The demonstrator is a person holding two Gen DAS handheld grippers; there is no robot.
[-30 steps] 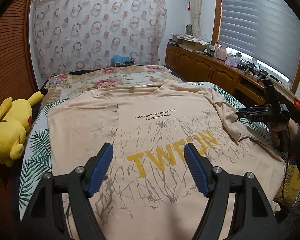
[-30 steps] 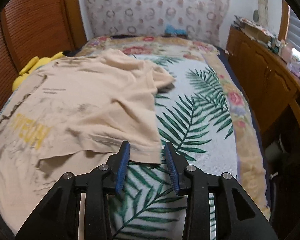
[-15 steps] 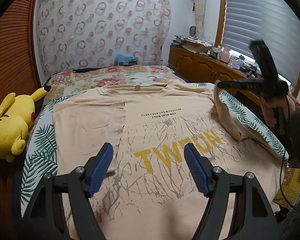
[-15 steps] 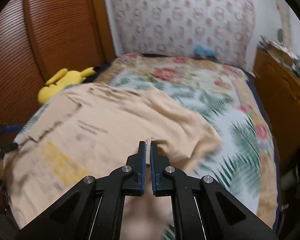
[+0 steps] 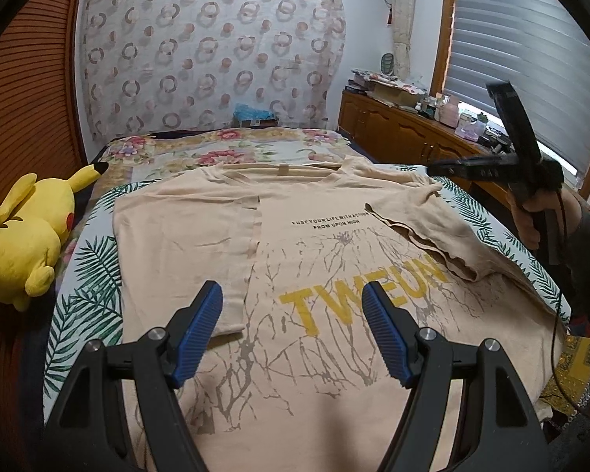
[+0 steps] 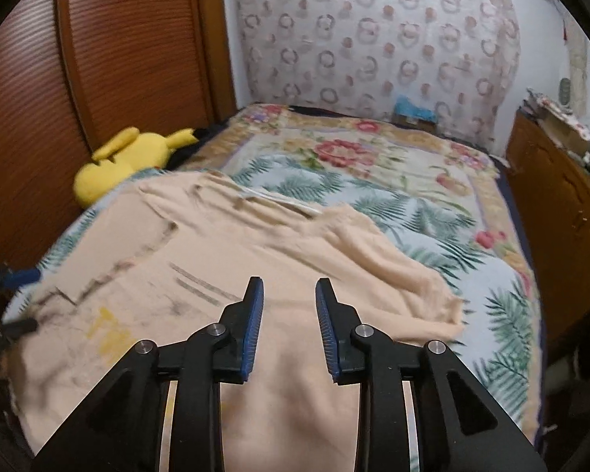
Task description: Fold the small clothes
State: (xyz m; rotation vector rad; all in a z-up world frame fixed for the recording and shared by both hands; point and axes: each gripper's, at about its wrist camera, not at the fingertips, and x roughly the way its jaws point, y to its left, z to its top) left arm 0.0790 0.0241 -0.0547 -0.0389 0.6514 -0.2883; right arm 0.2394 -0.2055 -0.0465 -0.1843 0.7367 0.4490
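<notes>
A: Jaws first: how did they stand?

B: Left gripper [image 5: 291,310] hung with its blue pads wide apart over the shirt [image 5: 334,275], nothing between them, the same as a second before. Right gripper [image 6: 289,303] had its jaws opening, with only air between the pads [image 6: 253,314]; half a second before they were clenched on the sleeve edge.

A: So the sleeve was let go?

B: Yes. A second earlier that sleeve [image 5: 424,232] trailed out over the bed's right side; now it lay folded inward across the chest, its hem covering the end of the yellow lettering. In the left wrist view the right gripper [image 5: 436,167] was held above that fold by a hand [image 5: 527,220], clear of the cloth.

A: Which way did the shirt lie?

B: Flat and print-up on the bed [image 5: 86,306], long axis running from the near hem to the collar [image 5: 283,169] at the far end. Its other sleeve was already folded in. Beside its left edge lay a yellow plush [image 5: 27,236].
</notes>
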